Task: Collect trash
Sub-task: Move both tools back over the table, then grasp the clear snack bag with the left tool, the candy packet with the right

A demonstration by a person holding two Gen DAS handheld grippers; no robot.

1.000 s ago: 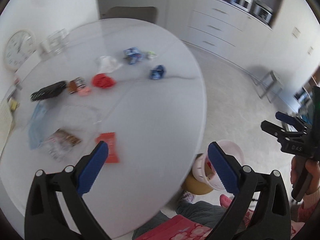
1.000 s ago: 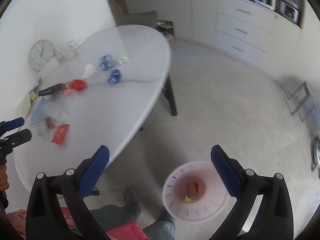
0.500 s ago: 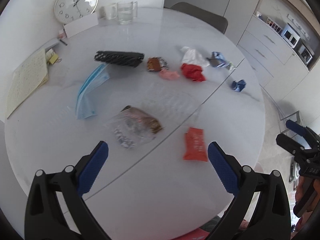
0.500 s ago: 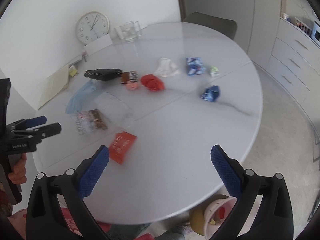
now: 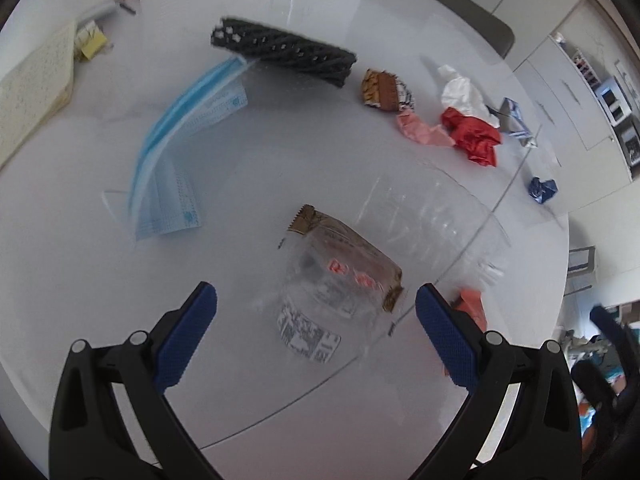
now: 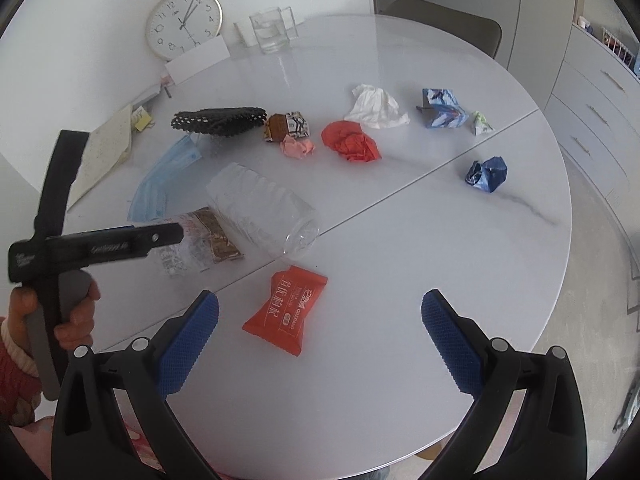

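- Left gripper (image 5: 316,300): jaws spread wide, nothing between them; hovers over the clear snack wrapper (image 5: 340,276) lying flat on the white round table (image 5: 240,380).
- Right gripper (image 6: 320,308): jaws equally wide, empty; the orange sachet (image 6: 289,308) lies on the table just ahead of its fingertips.
- Trash on the table, none gripped: empty clear plastic bottle (image 6: 262,216) on its side touching the snack wrapper; blue face mask (image 6: 160,188); black mesh sleeve (image 6: 220,120); brown candy wrapper (image 6: 286,126); pink scrap (image 6: 297,147); red crumpled paper (image 6: 352,142); white tissue (image 6: 376,107); blue-white carton (image 6: 442,109); small green-white wad (image 6: 481,123); dark blue foil ball (image 6: 487,174).
- No bin visible in either view.
- Judgement: table still largely uncleared; likely next picks are the snack wrapper (left) and the sachet (right).
- Not trash, probably: clock (image 6: 183,22), glass (image 6: 272,32), notepad (image 6: 106,152).
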